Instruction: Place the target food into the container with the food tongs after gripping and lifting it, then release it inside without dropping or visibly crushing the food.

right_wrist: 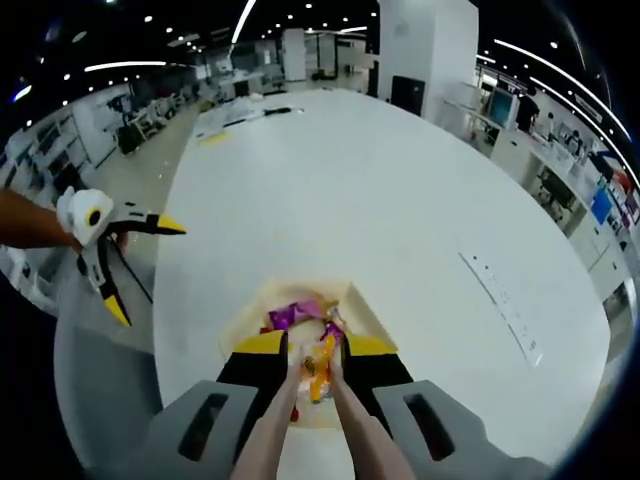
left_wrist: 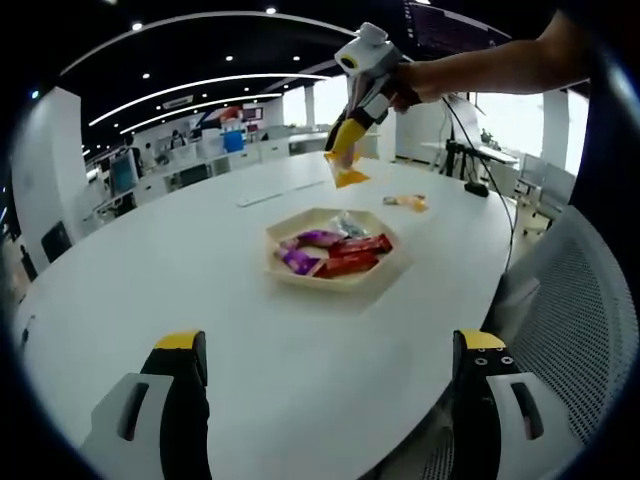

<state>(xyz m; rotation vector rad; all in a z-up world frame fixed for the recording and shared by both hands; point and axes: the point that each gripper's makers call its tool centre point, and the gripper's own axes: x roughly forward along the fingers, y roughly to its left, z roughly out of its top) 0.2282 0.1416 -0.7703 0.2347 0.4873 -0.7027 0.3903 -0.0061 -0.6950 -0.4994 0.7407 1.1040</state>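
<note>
My right gripper is shut on a pair of beige food tongs. The tongs pinch an orange snack packet in the air, directly over the cream hexagonal tray. In the left gripper view the same packet hangs below the raised right gripper, above and beyond the tray. The tray holds purple and red packets. My left gripper is open near the table's front edge with nothing between its jaws. It is also in the right gripper view, the left gripper off the table's left side.
A second orange packet lies on the white oval table beyond the tray. A mesh chair back stands at the right. A flat strip lies on the table farther off. Desks and screens fill the office behind.
</note>
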